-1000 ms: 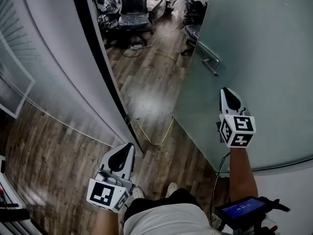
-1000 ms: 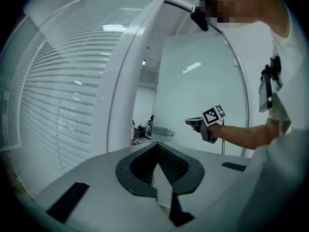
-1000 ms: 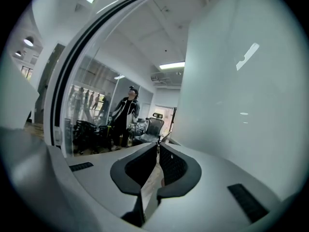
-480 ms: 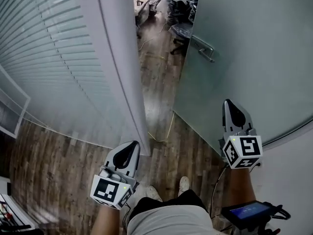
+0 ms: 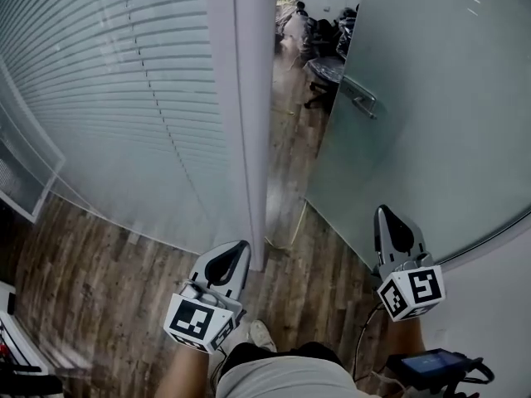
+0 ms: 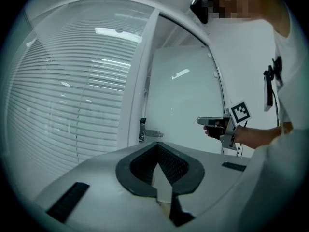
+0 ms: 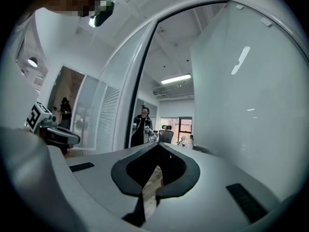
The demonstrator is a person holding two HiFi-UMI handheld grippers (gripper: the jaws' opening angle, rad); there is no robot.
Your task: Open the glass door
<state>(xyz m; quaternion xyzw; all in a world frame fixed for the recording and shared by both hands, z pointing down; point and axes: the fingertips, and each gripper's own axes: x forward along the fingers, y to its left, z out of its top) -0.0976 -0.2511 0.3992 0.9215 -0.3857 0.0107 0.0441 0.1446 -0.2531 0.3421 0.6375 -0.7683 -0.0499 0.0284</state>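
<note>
The frosted glass door (image 5: 431,114) stands ajar at the right, and its metal lever handle (image 5: 358,98) is far up the pane. My right gripper (image 5: 383,212) is shut and empty, low beside the door's bottom edge, well short of the handle. My left gripper (image 5: 241,245) is also shut on nothing, and it points at the foot of the white door post (image 5: 249,139). The left gripper view shows its own closed jaws (image 6: 158,151), the handle (image 6: 153,133) and the right gripper (image 6: 212,122). In the right gripper view (image 7: 157,149) the door (image 7: 251,95) fills the right side.
A glass wall with horizontal blinds (image 5: 124,98) fills the left. Through the gap lies a wooden floor (image 5: 286,164) with office chairs (image 5: 323,65), and a person (image 7: 142,127) stands beyond. A small screen device (image 5: 431,363) hangs at my right hip.
Both grippers have dropped lower in the head view, and the right one has drawn back from the door pane and handle. The view has swung, so the blinds now fill the left.
</note>
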